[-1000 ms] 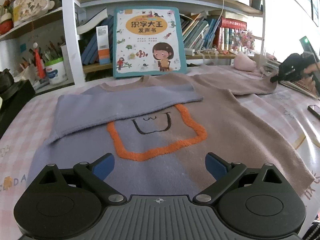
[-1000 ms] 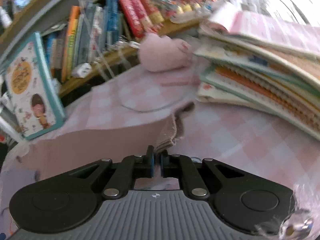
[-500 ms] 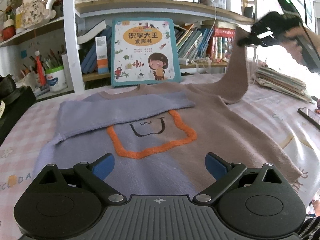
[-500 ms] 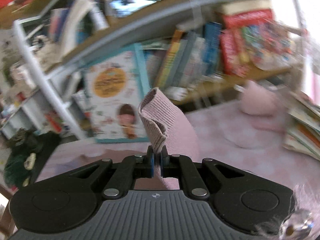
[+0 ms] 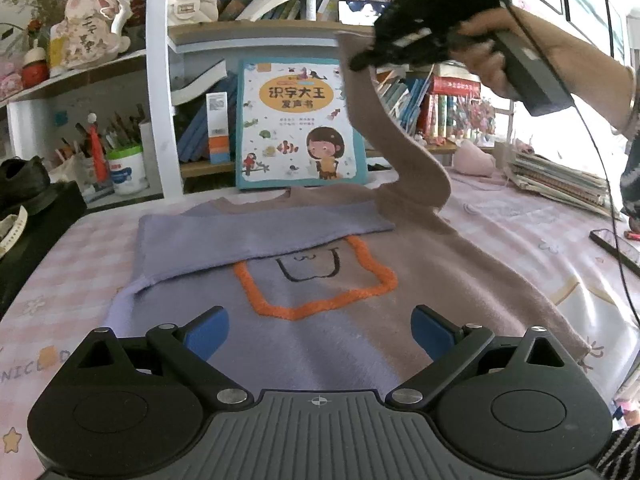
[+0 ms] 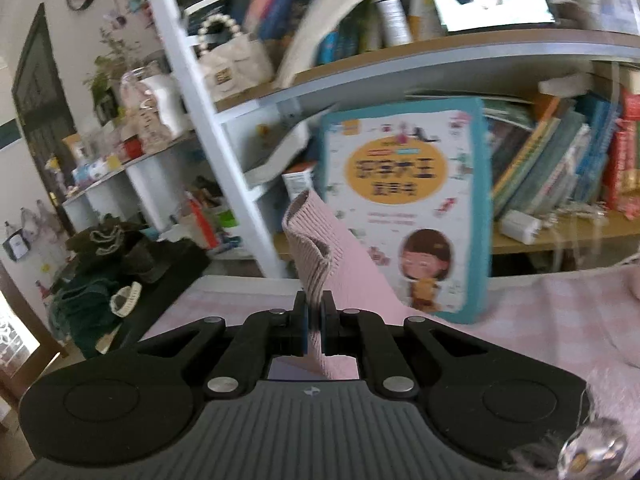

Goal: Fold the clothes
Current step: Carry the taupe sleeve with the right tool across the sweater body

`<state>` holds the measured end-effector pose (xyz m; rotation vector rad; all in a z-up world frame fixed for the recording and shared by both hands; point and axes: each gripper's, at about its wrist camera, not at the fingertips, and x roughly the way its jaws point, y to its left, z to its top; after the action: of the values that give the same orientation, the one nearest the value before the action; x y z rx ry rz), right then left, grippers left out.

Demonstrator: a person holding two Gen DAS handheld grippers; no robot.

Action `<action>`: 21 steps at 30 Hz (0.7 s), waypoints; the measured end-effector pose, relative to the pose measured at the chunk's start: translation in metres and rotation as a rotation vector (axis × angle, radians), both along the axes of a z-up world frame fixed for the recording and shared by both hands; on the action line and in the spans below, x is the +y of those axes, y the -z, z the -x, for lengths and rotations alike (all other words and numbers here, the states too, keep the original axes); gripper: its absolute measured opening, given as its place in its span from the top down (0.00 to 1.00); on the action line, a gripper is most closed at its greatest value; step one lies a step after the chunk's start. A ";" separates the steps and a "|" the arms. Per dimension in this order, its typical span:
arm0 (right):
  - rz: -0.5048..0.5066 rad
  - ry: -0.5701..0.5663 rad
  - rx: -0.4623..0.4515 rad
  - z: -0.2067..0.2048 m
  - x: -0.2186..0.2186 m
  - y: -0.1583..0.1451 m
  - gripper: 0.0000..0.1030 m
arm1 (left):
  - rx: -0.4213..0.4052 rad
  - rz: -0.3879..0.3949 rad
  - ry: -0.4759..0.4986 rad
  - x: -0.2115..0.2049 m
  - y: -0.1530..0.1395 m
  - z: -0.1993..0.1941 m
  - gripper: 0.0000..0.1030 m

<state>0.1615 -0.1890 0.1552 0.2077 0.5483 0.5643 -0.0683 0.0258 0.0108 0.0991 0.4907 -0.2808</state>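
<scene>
A lilac and taupe sweater [image 5: 320, 336] with an orange outlined motif lies flat on the pink checked table. Its lilac left sleeve [image 5: 256, 232] is folded across the chest. My right gripper [image 5: 360, 65] is shut on the cuff of the taupe right sleeve [image 5: 400, 148] and holds it high above the sweater's right shoulder. In the right wrist view the ribbed cuff [image 6: 316, 240] sticks up between the pads of the right gripper [image 6: 315, 320]. My left gripper [image 5: 320, 330] stands open low over the sweater's hem, with nothing between its fingers.
A picture book [image 5: 300, 120] leans upright against the shelf behind the sweater. A stack of books [image 5: 560, 184] and a pink plush [image 5: 476, 160] lie at the right. A phone [image 5: 616, 244] lies near the right edge. Dark clothing [image 6: 116, 256] sits on a black box at the left.
The right gripper rose from the table's right side and swung left with the sleeve cuff in it, lifting the sleeve into the air. The left gripper shifted only a little.
</scene>
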 end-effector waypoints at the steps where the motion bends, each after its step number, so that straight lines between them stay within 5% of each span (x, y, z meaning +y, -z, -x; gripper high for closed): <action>1: -0.002 -0.012 0.000 -0.001 0.007 0.000 0.94 | -0.001 -0.001 -0.002 0.001 0.000 0.000 0.03; 12: 0.002 -0.099 0.029 -0.013 0.079 0.015 0.94 | -0.009 0.000 -0.021 0.005 -0.001 0.005 0.03; 21: 0.031 -0.106 0.153 -0.023 0.126 0.082 0.94 | 0.016 0.003 -0.028 0.010 0.005 0.008 0.03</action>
<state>0.1842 -0.0633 0.0731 0.1943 0.7195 0.6460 -0.0766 0.0362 0.0060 0.0871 0.5070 -0.2547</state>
